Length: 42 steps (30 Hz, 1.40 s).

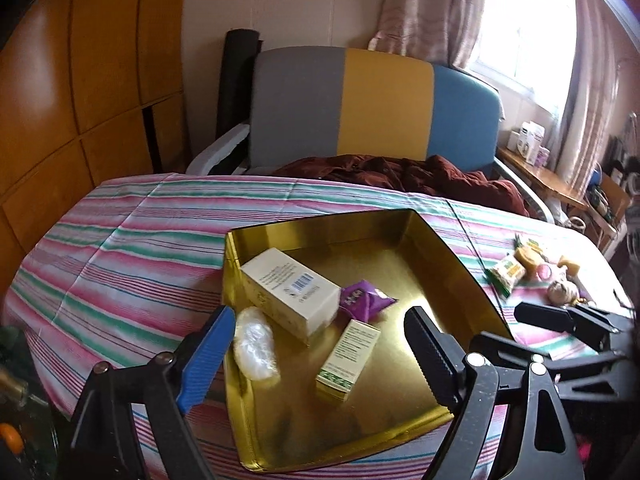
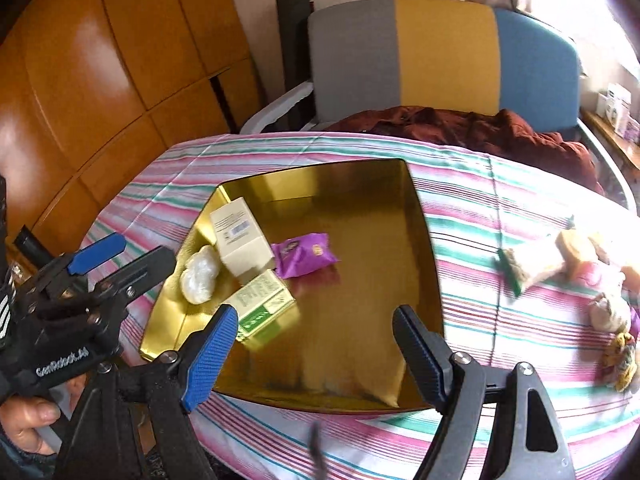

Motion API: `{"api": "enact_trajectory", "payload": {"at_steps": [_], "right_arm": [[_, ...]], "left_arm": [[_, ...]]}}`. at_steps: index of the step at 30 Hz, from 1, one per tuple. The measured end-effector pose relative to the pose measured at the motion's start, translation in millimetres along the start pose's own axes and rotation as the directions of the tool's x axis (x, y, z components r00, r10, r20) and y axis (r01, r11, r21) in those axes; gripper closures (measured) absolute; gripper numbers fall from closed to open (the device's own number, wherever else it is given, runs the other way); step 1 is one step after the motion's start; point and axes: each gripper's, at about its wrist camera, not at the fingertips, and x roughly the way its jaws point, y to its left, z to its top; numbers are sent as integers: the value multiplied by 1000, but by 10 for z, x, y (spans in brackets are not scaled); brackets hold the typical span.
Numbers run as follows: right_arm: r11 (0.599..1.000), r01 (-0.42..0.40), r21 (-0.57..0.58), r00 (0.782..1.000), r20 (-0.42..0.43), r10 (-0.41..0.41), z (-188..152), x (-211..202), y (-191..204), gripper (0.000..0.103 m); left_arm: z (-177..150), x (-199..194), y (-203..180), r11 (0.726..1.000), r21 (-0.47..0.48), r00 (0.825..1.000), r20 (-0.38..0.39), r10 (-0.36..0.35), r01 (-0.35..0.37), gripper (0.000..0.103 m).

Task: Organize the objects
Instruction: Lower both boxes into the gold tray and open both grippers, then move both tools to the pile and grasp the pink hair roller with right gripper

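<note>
A gold tray (image 1: pixel 320 221) lies on the striped cloth. It holds a cream box (image 1: pixel 288 292), a purple packet (image 1: pixel 364 300), a small green-and-white box (image 1: pixel 348 356) and a white wrapped lump (image 1: pixel 256 344). My left gripper (image 1: pixel 320 314) hovers open over the tray's near part, holding nothing. In the right wrist view my right gripper (image 2: pixel 316 314) is also open and empty above the tray (image 2: pixel 360 300), with the small box (image 2: pixel 264 308) by its blue finger. The left gripper (image 2: pixel 146 249) shows at the left. Loose snack packets (image 2: pixel 532 266) lie to the right of the tray.
The striped cloth (image 1: pixel 120 248) covers a round table. Behind it stands a grey, yellow and blue chair (image 1: pixel 384 100) with a dark red garment (image 1: pixel 420 176) on it. A wooden cabinet (image 1: pixel 80 80) is at left. A round pale item (image 1: pixel 562 290) lies among the packets.
</note>
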Motion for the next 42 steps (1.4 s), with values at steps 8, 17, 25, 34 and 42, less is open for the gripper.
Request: {"api": "enact_trajectory", "payload": {"at_steps": [8, 17, 25, 34, 42], "right_arm": [[994, 55, 89, 998, -3, -55, -76, -78, -422, 22], [967, 126, 222, 992, -43, -120, -252, -181, -1061, 22], [916, 214, 340, 977, -78, -199, -387, -418, -1726, 22], [874, 292, 388, 956, -103, -274, -193, -609, -2450, 22], [893, 332, 306, 942, -159, -296, 76, -298, -2915, 22]], "left_arm": [[-34, 21, -269, 996, 61, 998, -26, -64, 66, 15], [-42, 84, -598, 981, 128, 989, -66, -136, 143, 15], [-13, 151, -895, 961, 191, 978, -91, -186, 200, 15], [33, 267, -1184, 936, 244, 966, -122, -228, 252, 14], [190, 396, -1426, 913, 282, 954, -142, -263, 294, 12]]}}
